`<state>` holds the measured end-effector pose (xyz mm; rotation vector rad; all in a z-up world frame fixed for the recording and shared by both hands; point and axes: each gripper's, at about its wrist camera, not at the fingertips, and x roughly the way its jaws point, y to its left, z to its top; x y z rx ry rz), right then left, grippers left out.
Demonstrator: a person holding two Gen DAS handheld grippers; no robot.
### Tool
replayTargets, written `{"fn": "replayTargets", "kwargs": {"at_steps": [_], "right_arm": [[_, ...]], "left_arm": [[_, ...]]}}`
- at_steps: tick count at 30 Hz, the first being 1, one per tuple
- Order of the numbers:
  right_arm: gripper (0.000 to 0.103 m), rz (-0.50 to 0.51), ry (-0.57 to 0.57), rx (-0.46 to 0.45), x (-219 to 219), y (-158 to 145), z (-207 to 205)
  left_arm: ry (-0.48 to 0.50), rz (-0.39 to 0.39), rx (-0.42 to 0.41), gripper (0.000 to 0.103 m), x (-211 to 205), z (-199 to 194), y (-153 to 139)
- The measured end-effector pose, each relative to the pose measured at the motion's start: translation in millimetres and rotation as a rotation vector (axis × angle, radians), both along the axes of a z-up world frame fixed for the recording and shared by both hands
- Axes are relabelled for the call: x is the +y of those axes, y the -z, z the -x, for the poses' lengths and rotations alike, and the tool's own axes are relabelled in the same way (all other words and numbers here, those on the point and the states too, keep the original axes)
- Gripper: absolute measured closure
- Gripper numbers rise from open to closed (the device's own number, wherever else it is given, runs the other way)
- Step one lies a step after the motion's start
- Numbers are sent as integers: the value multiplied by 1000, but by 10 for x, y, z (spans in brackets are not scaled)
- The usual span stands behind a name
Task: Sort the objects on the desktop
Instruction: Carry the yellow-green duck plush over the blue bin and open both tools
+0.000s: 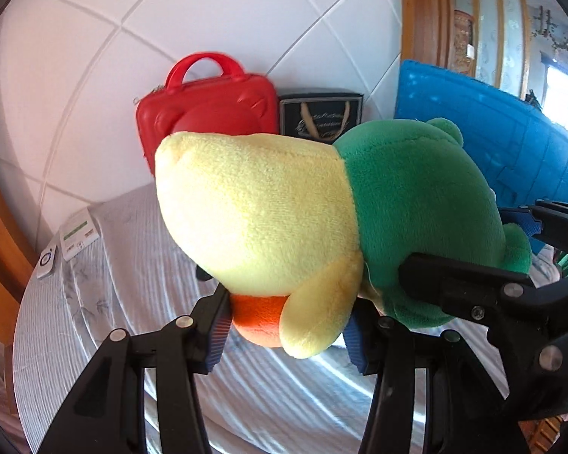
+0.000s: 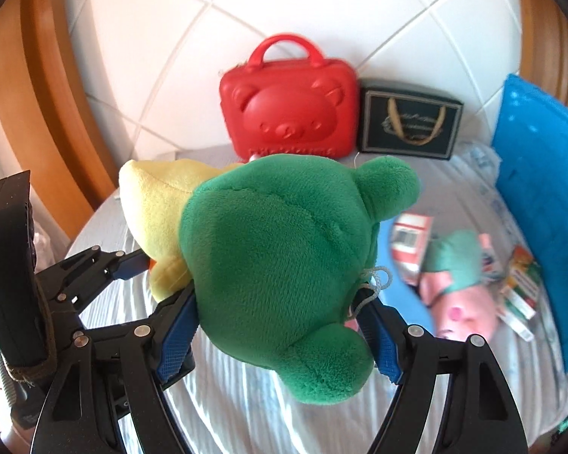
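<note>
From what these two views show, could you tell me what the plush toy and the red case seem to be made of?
Plush toy: soft pile fabric, matte and fuzzy, with visible nap and stitched seams; probably stuffed.
Red case: looks like moulded hard plastic or similar, smooth with a slight sheen; a bear face is embossed on its front, and it has a rigid handle.

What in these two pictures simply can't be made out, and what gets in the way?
- Plush toy face: turned away in both views.
- Red bear case lower half: left wrist view, plush in front.
- Dark gift box gold lettering: too small in both.
- Pink pig toy and small packets: right wrist view, blurred.
- Blue tray: cut off at the edge.
</note>
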<state>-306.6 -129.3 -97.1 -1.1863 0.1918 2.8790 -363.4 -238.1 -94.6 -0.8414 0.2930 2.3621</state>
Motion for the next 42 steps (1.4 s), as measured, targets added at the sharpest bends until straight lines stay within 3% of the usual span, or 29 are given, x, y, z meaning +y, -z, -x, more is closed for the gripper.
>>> {"fn": "replayTargets", "kwargs": {"at_steps": [11,17,26,33,42], "right_arm": [[24,-33,63,93,698,-448,-713],[24,-61,66,136,1223,-634,-907],[24,-65,102,226,2295,-1048,-1157],[24,-87,182,297,3161,-1405,-1383],[24,-82,256,287,4227,-1694,-1577]], "left_arm": [[78,-48,96,53,582,-573,-389],[91,-77,136,53,1154,-746,-619],[129,-95,223,53,2287,-957,-1116],[212,-114,279,53,3286,-1148,-1497],[291,-87,259,53,4502,-1174,-1778]]}}
